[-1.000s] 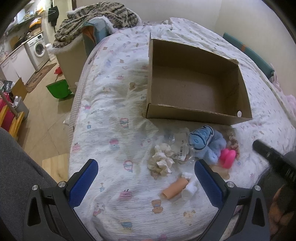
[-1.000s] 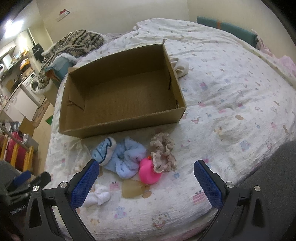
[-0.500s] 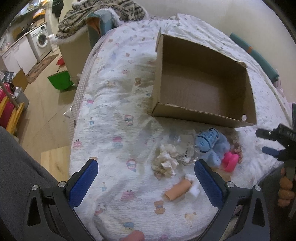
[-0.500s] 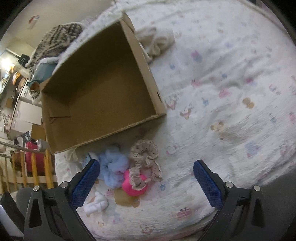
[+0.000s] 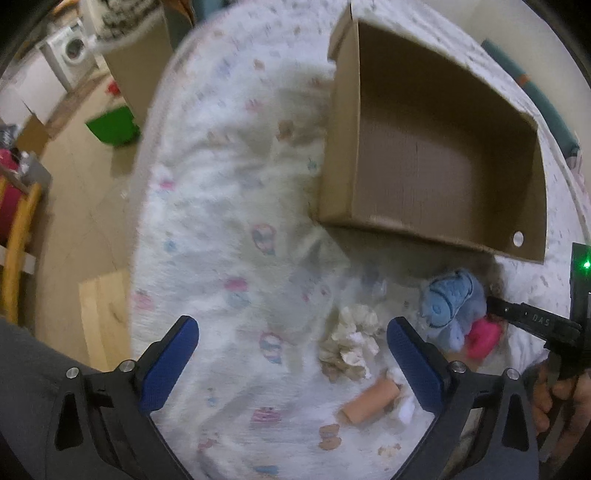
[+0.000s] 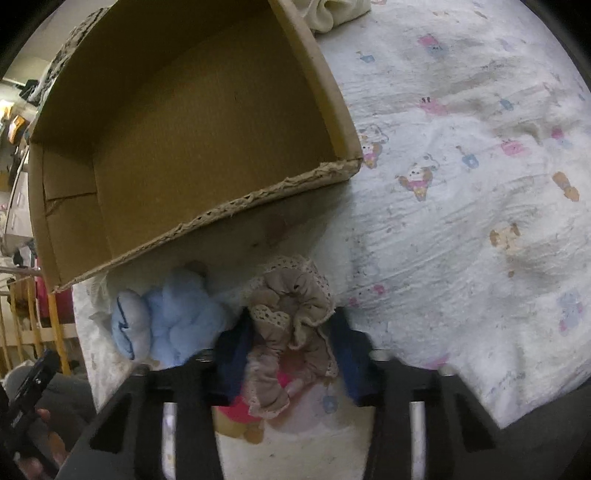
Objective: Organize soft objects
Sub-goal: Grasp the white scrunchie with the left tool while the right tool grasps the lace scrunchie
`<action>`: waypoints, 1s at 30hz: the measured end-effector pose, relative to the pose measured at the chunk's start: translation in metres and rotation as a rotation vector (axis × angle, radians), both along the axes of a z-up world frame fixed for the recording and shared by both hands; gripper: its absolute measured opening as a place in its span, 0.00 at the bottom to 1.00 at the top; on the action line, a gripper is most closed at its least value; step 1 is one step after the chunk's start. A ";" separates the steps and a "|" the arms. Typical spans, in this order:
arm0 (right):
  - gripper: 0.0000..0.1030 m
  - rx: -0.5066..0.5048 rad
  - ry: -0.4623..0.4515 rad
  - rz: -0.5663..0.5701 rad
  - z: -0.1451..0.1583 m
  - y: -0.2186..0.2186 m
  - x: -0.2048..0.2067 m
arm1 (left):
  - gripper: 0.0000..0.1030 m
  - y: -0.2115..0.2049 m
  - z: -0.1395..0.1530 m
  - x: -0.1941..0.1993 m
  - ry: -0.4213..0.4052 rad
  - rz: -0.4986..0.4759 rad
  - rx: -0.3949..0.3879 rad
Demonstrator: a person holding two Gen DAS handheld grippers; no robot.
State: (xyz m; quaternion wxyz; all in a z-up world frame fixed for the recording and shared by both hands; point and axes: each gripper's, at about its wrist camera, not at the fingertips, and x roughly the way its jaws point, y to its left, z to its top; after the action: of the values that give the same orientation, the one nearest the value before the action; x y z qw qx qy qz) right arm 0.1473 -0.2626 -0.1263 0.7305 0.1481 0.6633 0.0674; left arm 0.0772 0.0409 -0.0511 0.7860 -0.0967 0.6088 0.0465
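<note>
An open cardboard box (image 5: 436, 162) lies on the bed; it also shows in the right wrist view (image 6: 192, 122) and looks empty. In front of it lie soft things: a beige lace scrunchie (image 6: 291, 317), a light blue plush (image 6: 173, 314) (image 5: 452, 302), a pink item (image 5: 482, 338), a cream scrunchie (image 5: 351, 339) and a peach roll (image 5: 369, 400). My right gripper (image 6: 291, 354) has its jaws closed in around the beige scrunchie, pads touching its sides. My left gripper (image 5: 291, 362) is open and empty above the sheet, left of the pile.
The bed sheet (image 6: 461, 184) has cartoon prints. A cream cloth (image 6: 332, 11) lies beyond the box. Left of the bed are floor, a green bin (image 5: 112, 127), a washing machine (image 5: 70, 51) and a wooden rail (image 5: 18, 236).
My right gripper has dropped down to the pile and narrowed from wide open onto the beige scrunchie. My left gripper has moved forward and tilted; its view is blurred.
</note>
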 end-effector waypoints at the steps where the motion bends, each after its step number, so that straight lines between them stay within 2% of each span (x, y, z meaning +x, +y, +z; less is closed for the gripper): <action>1: 0.21 0.008 -0.012 -0.003 0.001 0.001 0.000 | 0.93 0.000 -0.008 0.001 0.023 0.006 -0.024; 2: 0.18 0.014 -0.022 -0.007 0.003 -0.001 -0.001 | 0.88 -0.001 -0.014 0.002 0.038 0.008 -0.041; 4: 0.16 0.034 -0.056 -0.021 0.010 -0.003 -0.001 | 0.83 -0.004 -0.025 0.004 0.066 -0.001 -0.072; 6: 0.16 0.041 -0.094 -0.040 0.019 -0.008 -0.003 | 0.80 -0.009 -0.035 0.005 0.085 -0.012 -0.090; 9: 0.16 0.062 -0.117 -0.060 0.026 -0.015 -0.006 | 0.67 -0.016 -0.050 0.007 0.112 -0.038 -0.116; 11: 0.16 0.073 -0.120 -0.067 0.027 -0.019 -0.007 | 0.48 -0.022 -0.059 0.008 0.131 -0.057 -0.135; 13: 0.16 0.076 -0.123 -0.068 0.030 -0.024 -0.007 | 0.38 -0.027 -0.066 0.008 0.142 -0.068 -0.152; 14: 0.16 0.076 -0.128 -0.067 0.031 -0.025 -0.007 | 0.29 -0.029 -0.065 0.009 0.141 -0.072 -0.143; 17: 0.16 0.083 -0.136 -0.060 0.032 -0.022 -0.011 | 0.13 -0.029 -0.061 0.008 0.117 -0.075 -0.112; 20: 0.16 0.092 -0.142 -0.051 0.036 -0.023 -0.016 | 0.10 -0.021 -0.055 0.005 0.100 -0.056 -0.130; 23: 0.16 0.115 -0.148 -0.048 0.042 -0.025 -0.021 | 0.10 -0.013 -0.043 -0.002 0.057 -0.033 -0.111; 30: 0.16 0.199 -0.245 -0.025 0.077 -0.024 -0.045 | 0.10 0.011 0.004 -0.018 -0.101 0.036 -0.070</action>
State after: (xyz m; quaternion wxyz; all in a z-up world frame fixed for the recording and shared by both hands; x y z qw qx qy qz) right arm 0.1027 -0.2866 -0.0491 0.7884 0.2186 0.5574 0.1411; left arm 0.0594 0.0520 -0.0474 0.8107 -0.1375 0.5680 0.0343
